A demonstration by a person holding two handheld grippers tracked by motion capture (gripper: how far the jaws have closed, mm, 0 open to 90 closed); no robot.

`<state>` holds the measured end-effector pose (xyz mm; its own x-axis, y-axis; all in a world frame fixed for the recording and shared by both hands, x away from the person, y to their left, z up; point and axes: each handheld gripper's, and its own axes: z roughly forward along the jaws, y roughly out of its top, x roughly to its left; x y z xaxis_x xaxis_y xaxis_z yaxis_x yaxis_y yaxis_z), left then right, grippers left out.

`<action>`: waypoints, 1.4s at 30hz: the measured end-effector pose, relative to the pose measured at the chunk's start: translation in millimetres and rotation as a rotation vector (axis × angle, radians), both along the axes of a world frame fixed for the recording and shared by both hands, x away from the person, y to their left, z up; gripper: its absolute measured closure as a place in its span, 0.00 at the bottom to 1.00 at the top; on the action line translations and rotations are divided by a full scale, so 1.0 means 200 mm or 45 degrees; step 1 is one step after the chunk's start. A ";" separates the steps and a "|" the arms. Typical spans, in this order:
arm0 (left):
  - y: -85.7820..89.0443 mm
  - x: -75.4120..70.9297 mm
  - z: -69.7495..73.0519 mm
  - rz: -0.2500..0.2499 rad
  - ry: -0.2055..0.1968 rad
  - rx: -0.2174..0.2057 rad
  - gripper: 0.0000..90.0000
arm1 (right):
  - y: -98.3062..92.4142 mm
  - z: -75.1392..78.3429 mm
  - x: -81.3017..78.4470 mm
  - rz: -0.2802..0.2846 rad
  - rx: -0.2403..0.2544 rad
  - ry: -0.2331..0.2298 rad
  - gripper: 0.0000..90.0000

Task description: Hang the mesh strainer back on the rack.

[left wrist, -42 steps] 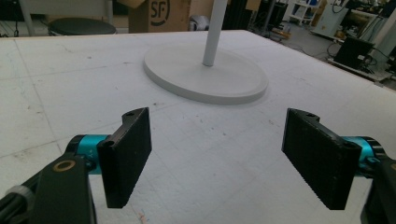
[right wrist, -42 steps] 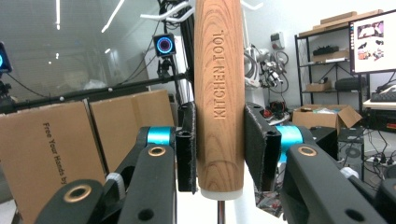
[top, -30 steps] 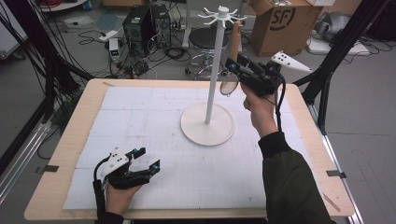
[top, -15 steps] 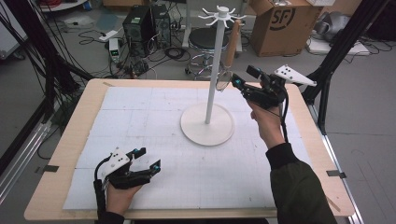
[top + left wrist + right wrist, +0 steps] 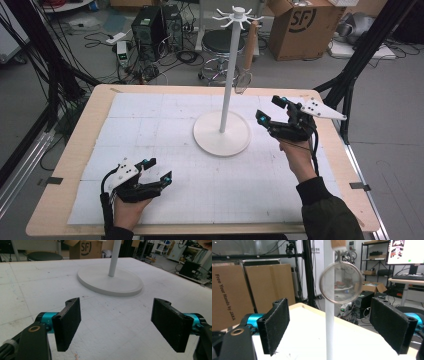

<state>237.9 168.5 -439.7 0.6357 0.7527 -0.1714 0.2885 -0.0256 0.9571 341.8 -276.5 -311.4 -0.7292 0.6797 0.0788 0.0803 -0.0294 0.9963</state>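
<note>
Left gripper rests at seven o'clock on the white mat, jaws wide and empty. Centre stands the white hook stand; a wooden-handled strainer hangs at its one o'clock. Right gripper, at three o'clock beside the base, has just been opening its jaws, nothing between.
</note>
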 end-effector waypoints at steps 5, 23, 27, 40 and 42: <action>0.00 0.00 0.00 -0.005 -0.006 -0.002 0.27 | -0.05 -0.07 -0.03 -0.015 0.013 0.033 0.18; -0.03 0.02 0.00 -0.034 -0.008 -0.004 0.26 | -0.11 -0.22 -0.13 -0.056 -0.210 0.141 0.15; -0.04 0.03 0.00 -0.044 -0.008 -0.011 0.25 | -0.12 -0.30 -0.18 -0.062 -0.243 0.137 0.15; -0.07 0.06 0.00 -0.056 -0.010 -0.011 0.25 | -0.27 -0.50 -0.28 -0.105 -0.118 0.292 0.13; -0.07 0.06 0.00 -0.062 -0.017 -0.013 0.25 | -0.27 -0.52 -0.29 -0.107 -0.135 0.292 0.13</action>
<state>249.6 154.1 -440.1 0.6740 0.7189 -0.1703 0.2746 -0.0298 0.9611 283.0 -331.1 -415.5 -0.6413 0.7503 0.1606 0.3057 0.0578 0.9504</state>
